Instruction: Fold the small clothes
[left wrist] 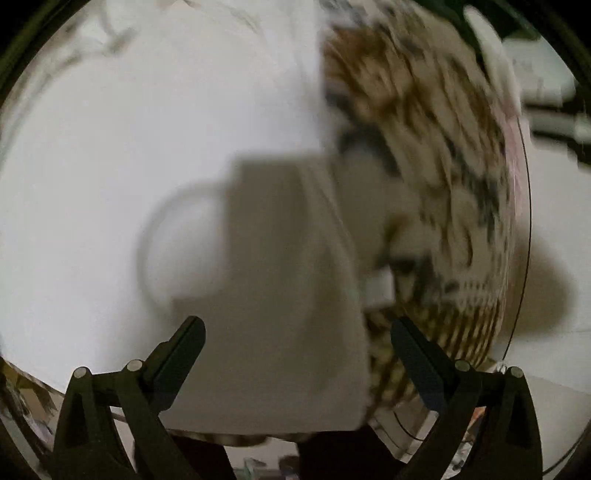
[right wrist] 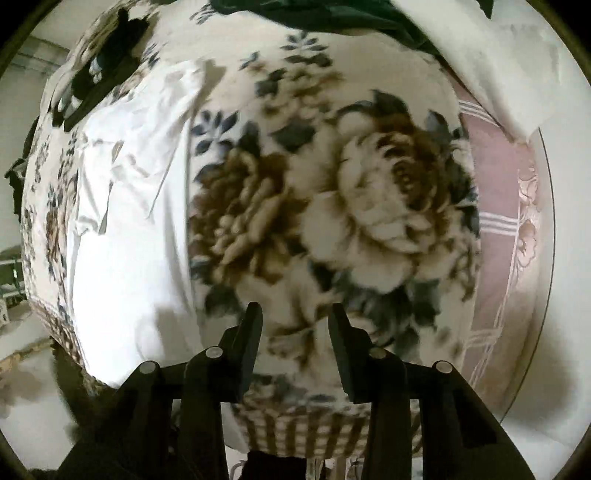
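A floral blanket (right wrist: 332,206) with big brown and cream flowers and dark leaves covered the bed. Its near edge carried a brown checked border (right wrist: 314,424). Beside it lay a pink striped sheet (right wrist: 495,206). Pale floor (right wrist: 554,387) showed beyond. Light was dim, with soft shadows.

No text, label, brand, number or sign can be read in either view; both pictures are blurred.

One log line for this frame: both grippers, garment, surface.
left gripper: open over white garment | right gripper: open, empty, over floral blanket | white garment: spread on blanket | dark clothes: far edge
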### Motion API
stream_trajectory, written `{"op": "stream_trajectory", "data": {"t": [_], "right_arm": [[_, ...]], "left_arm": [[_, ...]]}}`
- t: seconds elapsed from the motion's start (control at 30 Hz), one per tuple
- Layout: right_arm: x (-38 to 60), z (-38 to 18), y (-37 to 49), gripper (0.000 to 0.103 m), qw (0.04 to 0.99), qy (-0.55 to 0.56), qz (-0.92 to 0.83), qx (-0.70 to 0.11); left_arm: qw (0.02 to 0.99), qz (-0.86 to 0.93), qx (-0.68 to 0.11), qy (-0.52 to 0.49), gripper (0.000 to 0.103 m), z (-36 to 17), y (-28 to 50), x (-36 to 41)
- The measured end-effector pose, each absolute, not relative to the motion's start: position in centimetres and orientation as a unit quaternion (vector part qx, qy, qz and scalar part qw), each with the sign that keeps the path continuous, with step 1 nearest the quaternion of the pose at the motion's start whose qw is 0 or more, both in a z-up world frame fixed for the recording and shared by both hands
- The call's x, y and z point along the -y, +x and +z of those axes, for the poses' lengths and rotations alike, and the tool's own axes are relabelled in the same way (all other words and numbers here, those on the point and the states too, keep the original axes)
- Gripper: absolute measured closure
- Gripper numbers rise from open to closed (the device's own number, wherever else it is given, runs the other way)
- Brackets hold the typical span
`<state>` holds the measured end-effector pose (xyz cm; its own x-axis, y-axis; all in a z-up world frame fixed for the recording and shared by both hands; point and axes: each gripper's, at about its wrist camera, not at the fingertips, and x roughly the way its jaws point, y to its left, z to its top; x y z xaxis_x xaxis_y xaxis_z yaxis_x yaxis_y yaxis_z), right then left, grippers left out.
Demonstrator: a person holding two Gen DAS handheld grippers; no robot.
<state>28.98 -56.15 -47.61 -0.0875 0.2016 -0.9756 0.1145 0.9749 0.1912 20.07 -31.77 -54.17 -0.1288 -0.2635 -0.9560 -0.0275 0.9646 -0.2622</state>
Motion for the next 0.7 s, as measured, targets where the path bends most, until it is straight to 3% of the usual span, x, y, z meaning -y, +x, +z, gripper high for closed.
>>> {"op": "stream_trajectory", "data": {"t": [0.03,0.07,0.1,0.13,0.17,0.2,0.23,0.27,0.33,0.67,0.7], "right_arm": [[56.7,-48.2,29.7,0.059,0.661,0.124,0.042,-0.739],[56.9,-48.8,30.5,0.050,0.658,0.139,0.052,-0.738],[57.3,-49.3,31.6,0.044,0.658,0.154,0.065,-0.734],[56.7,-49.6,32.6,0.044,0.661,0.163,0.075,-0.729],[56.5,-50.0,33.7,0.044,0.663,0.170,0.086,-0.724],[56.2,-50.5,35.1,0.044,0.666,0.176,0.098,-0.719],[55.6,-51.2,36.7,0.044,0.668,0.184,0.112,-0.713],[55.0,-51.8,38.2,0.044,0.668,0.191,0.127,-0.708],[53.4,-53.8,41.6,0.044,0.664,0.205,0.150,-0.703],[46.2,-61.3,52.4,0.044,0.630,0.272,0.161,-0.709],[45.6,-61.2,52.5,0.050,0.634,0.272,0.164,-0.705]], "left_arm": [[0.648,-0.096,-0.750,-0.094,0.001,-54.9,19.4,32.9],[0.645,-0.099,-0.752,-0.088,0.001,-55.4,18.9,33.8],[0.644,-0.103,-0.754,-0.083,0.011,-56.1,18.3,34.7],[0.645,-0.105,-0.753,-0.078,0.035,-56.6,17.8,35.4],[0.648,-0.104,-0.751,-0.068,0.052,-57.0,17.4,36.0],[0.656,-0.097,-0.747,-0.054,0.077,-57.3,17.0,36.4],[0.662,-0.095,-0.742,-0.055,0.091,-57.1,16.9,36.3],[0.668,-0.093,-0.735,-0.063,0.096,-56.9,16.8,36.0],[0.690,-0.086,-0.714,-0.081,0.102,-55.8,16.6,34.6],[0.715,-0.027,-0.683,-0.147,0.102,-51.7,14.9,27.4],[0.715,-0.023,-0.681,-0.154,0.102,-51.5,14.8,26.6]]}}
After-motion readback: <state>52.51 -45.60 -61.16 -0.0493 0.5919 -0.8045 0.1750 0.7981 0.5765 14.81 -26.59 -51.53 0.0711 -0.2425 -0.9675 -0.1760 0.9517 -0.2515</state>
